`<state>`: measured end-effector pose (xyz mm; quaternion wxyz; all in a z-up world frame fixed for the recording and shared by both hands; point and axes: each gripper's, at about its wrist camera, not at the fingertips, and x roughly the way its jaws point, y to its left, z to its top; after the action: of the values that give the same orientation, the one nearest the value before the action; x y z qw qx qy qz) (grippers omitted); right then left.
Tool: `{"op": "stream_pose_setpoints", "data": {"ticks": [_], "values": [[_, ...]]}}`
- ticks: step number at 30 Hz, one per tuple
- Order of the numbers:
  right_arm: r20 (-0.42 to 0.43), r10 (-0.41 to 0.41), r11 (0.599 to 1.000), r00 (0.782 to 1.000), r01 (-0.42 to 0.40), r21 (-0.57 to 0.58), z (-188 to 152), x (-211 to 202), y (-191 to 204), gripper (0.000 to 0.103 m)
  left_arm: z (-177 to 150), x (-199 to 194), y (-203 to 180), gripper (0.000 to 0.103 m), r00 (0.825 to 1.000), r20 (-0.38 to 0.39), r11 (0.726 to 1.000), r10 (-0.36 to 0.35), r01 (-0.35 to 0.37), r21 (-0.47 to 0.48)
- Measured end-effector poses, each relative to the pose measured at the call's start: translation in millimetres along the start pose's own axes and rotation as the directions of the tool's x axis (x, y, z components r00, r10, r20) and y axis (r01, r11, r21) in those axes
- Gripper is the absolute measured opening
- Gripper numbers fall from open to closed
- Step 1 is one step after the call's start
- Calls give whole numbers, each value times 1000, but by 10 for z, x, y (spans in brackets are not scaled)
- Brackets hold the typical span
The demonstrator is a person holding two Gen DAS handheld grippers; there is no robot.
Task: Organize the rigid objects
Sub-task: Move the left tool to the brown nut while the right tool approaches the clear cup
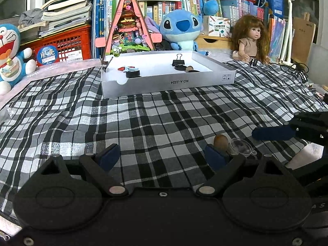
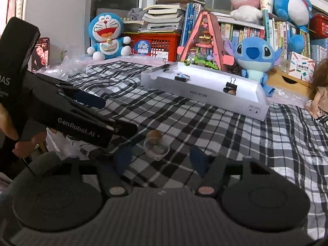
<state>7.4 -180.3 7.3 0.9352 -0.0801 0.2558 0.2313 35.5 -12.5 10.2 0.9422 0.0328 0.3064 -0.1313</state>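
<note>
Both views are evenly lit by soft indoor light, somewhat dim, with faint shadows on the checked cloth (image 1: 164,119). The white tray (image 1: 164,82) is the brightest patch, nearly glaring. Around it, fisheye distortion bends the edges, and the corners go dark and blurred.

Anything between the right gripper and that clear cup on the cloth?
Nothing visible. The clear cup lies just ahead of the right gripper, jaws open. A brown nut sits right behind it.
</note>
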Motion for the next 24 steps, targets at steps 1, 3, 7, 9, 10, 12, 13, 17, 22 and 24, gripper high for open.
{"op": "stream_pose_setpoints", "data": {"ticks": [1, 3, 7, 9, 10, 12, 13, 17, 22, 24], "values": [[-1, 0, 1000, 1000, 0, 4, -1, 8, 0, 68, -2, -2, 3, 89, 1000, 0, 1000, -1, 1, -1], [0, -4, 1000, 1000, 4, 9, -4, 13, 3, 67, -4, -7, 8, 89, 1000, 3, 1000, -6, 6, -4], [7, -11, 1000, 1000, 11, 20, -5, 8, -4, 54, -9, -18, 2, 89, 1000, 9, 1000, -22, 22, -5], [2, -8, 999, 1000, 7, 34, -2, 14, -14, 47, -10, -27, -7, 88, 1000, 12, 1000, -25, 25, -3], [-1, -1, 999, 1000, 1, 42, -5, 16, -19, 44, -11, -31, -10, 88, 1000, 15, 1000, -28, 28, -2], [1, 22, 998, 1000, -22, 61, -14, 17, -34, 39, -13, -40, -17, 88, 999, 18, 999, -34, 34, 0], [5, 26, 997, 1000, -27, 67, -21, 12, -32, 36, -16, -44, -21, 87, 999, 19, 999, -39, 39, 0], [18, 25, 997, 1000, -26, 73, -31, -10, -22, 33, -29, -54, -38, 85, 998, 23, 998, -59, 59, -1], [32, 6, 997, 999, -9, 80, -34, -61, -33, 33, -33, -46, -75, 83, 997, 22, 997, -81, 81, 0], [35, -3, 996, 999, 0, 84, -37, -81, -48, 33, -36, -40, -105, 82, 996, 22, 996, -92, 92, 4]]}}
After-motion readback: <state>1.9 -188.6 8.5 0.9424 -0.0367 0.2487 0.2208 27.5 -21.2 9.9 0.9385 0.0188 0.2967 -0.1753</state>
